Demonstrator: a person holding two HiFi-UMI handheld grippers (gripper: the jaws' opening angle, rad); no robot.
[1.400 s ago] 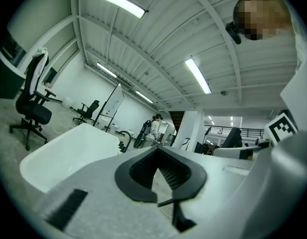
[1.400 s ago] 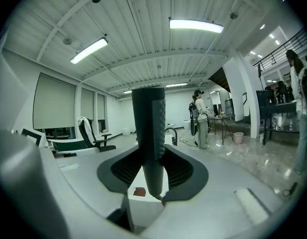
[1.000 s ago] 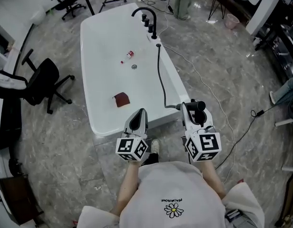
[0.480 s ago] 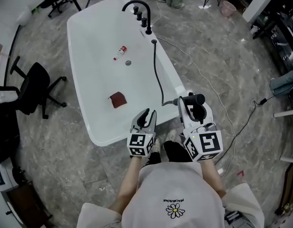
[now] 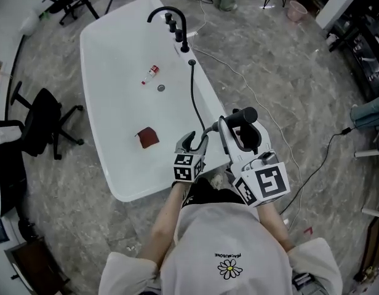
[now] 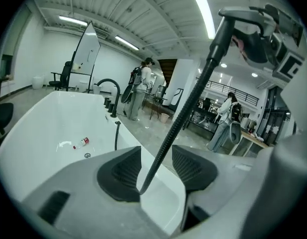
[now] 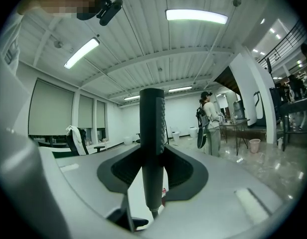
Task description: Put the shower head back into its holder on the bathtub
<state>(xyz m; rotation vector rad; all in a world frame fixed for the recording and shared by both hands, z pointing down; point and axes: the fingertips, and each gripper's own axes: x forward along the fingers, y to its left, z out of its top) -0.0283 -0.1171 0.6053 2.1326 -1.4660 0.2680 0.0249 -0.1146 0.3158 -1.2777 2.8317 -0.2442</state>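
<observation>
Ok so going left to right in the head view: a black office chair sits at 9 o'clock on the grey marble floor, just beside the white bathtub, which runs from 11 o'clock down toward the middle. Inside the tub there's a red cloth, and at its 12 o'clock a small bottle with a red end, lying close to the drain. The black faucet stands on the tub rim at 12 o'clock.

The left gripper is at the tub's near rim. In its own view the fingers are spreading apart, and the black hose runs up between them without either pad pressing on it, so nothing's gripped there.

That hose goes along the rim from a spot near the faucet back to the shower head. The shower head is up off the tub, at 3 o'clock of the left gripper, with the right gripper clamped on its handle. The right gripper view shows it clearly: fingers closed snug on the dark handle, which stands upright. A thin cable trails over the floor at 2 o'clock.
</observation>
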